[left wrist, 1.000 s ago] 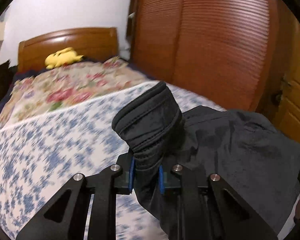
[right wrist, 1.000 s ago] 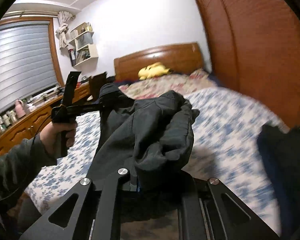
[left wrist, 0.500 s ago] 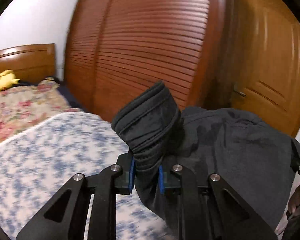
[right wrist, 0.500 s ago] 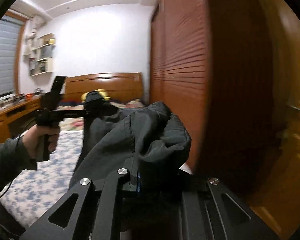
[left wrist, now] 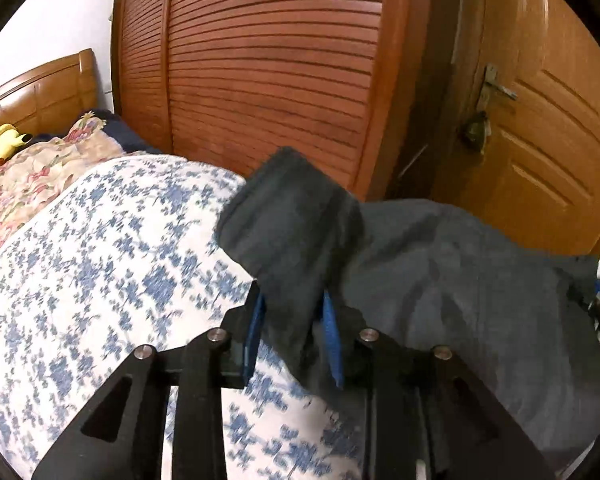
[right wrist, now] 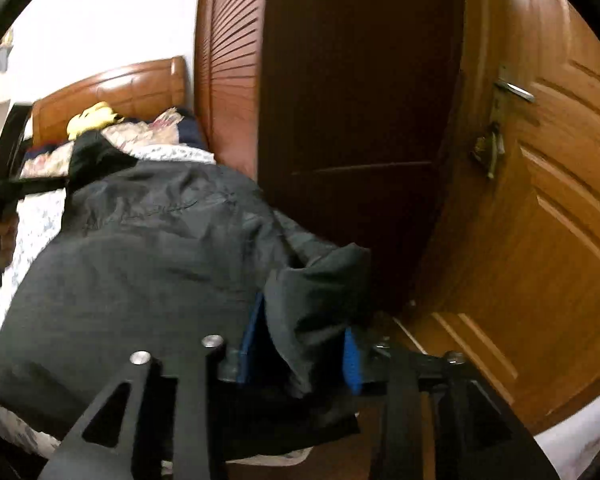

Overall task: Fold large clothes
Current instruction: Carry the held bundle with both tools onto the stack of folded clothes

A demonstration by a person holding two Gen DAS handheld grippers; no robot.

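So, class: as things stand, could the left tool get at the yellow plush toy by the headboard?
Probably not yet. The left tool has the dark garment between its pads, its jaws just opening, and the yellow plush toy lies far up the bed.

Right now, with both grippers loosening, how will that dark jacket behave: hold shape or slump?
Likely slump: the dark jacket drapes in soft folds over the floral bedspread. Its cuff stands bunched, so probably thickish fabric. It looks matte, so it should not slide far.

Garment: dark cloth (left wrist: 440, 280) is spread over the blue-flowered bedspread (left wrist: 100, 272).
Left gripper (left wrist: 292, 332): jaws have just been opening; a bunched fold is seen between the blue pads.
Behind: slatted wardrobe (left wrist: 268, 60), door (left wrist: 548, 120).
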